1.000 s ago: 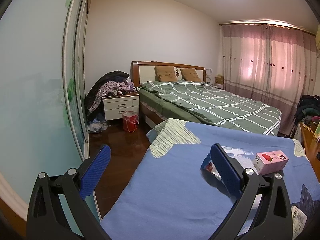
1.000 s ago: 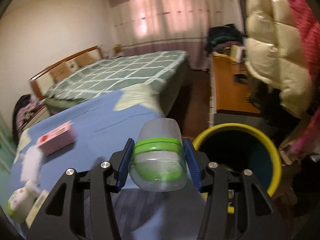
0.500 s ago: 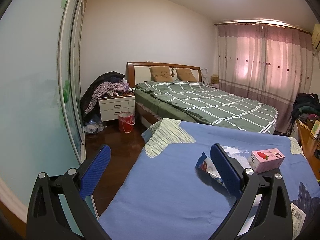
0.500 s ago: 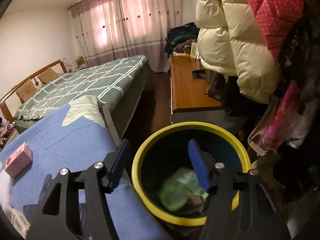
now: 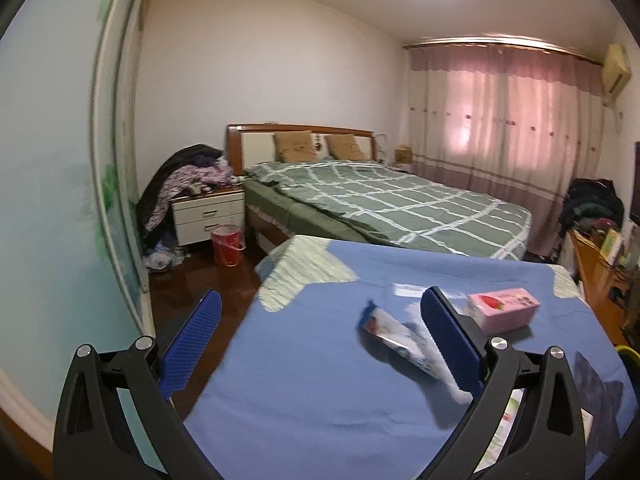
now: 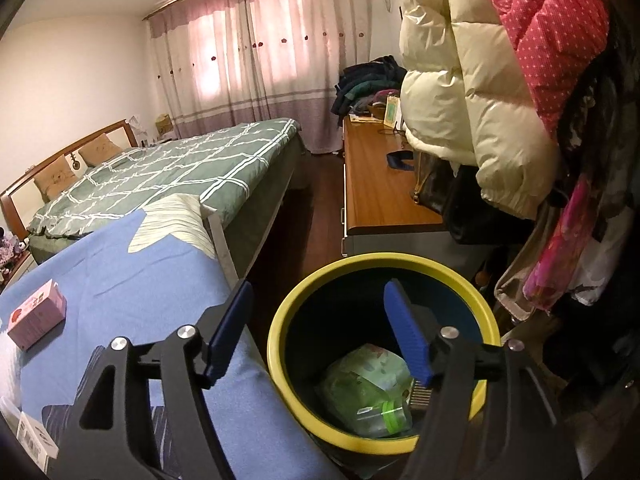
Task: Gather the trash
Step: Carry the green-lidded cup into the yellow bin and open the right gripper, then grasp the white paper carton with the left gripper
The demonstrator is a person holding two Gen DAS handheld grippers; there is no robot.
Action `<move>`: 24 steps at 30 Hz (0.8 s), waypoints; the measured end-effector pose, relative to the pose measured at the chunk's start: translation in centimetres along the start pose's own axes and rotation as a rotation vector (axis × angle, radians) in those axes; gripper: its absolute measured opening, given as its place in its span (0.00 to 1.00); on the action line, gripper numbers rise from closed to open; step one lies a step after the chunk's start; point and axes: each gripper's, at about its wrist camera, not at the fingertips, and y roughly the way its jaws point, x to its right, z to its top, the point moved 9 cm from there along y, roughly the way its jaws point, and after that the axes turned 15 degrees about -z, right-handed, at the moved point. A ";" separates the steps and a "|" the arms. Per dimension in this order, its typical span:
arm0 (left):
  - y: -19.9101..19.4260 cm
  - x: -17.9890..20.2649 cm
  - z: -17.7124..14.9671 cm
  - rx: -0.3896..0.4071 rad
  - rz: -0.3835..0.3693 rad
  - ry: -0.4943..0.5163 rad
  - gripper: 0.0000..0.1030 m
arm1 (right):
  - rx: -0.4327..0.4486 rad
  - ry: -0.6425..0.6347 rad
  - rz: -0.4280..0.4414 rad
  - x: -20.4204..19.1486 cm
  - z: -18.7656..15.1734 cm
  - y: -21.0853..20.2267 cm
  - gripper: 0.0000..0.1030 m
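Observation:
My right gripper [image 6: 318,292] hangs over a yellow-rimmed bin [image 6: 384,260], its jaws opening with nothing between them. A clear plastic bottle with a green band [image 6: 376,404] lies in the bottom of the bin on other rubbish. A pink strawberry carton [image 6: 36,314] rests on the blue cover [image 6: 140,280] to the left. In the left wrist view my left gripper [image 5: 320,300] is open and empty above the same blue cover [image 5: 320,380]. A blue-and-white wrapper [image 5: 394,334] lies just inside its right finger. The pink carton [image 5: 504,308] sits behind that finger.
A green checked bed [image 5: 380,204] stands beyond the blue cover, with a white nightstand [image 5: 208,216] and red bucket [image 5: 227,240] to its left. A wooden desk [image 6: 380,188] and hanging jackets [image 6: 460,80] crowd the bin's far and right sides. Small white boxes [image 6: 36,436] lie at the lower left.
My right gripper swung right from over the blue cover to above the bin, let go of the bottle and widened. The bottle now lies in the bin. The left gripper barely shifted.

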 end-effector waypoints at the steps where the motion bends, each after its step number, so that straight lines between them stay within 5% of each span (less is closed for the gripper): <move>1: -0.3 0.8 -0.1 -0.005 -0.028 0.010 0.95 | -0.001 -0.001 0.000 0.0 0.0 0.0 0.66; 16: -3.5 18.0 -7.8 -0.287 -0.552 0.214 0.95 | -0.010 -0.001 0.029 -0.3 -0.1 0.1 0.69; 24: -0.5 20.9 -14.0 -0.507 -0.635 0.259 0.95 | -0.010 -0.001 0.043 -0.3 -0.1 0.1 0.70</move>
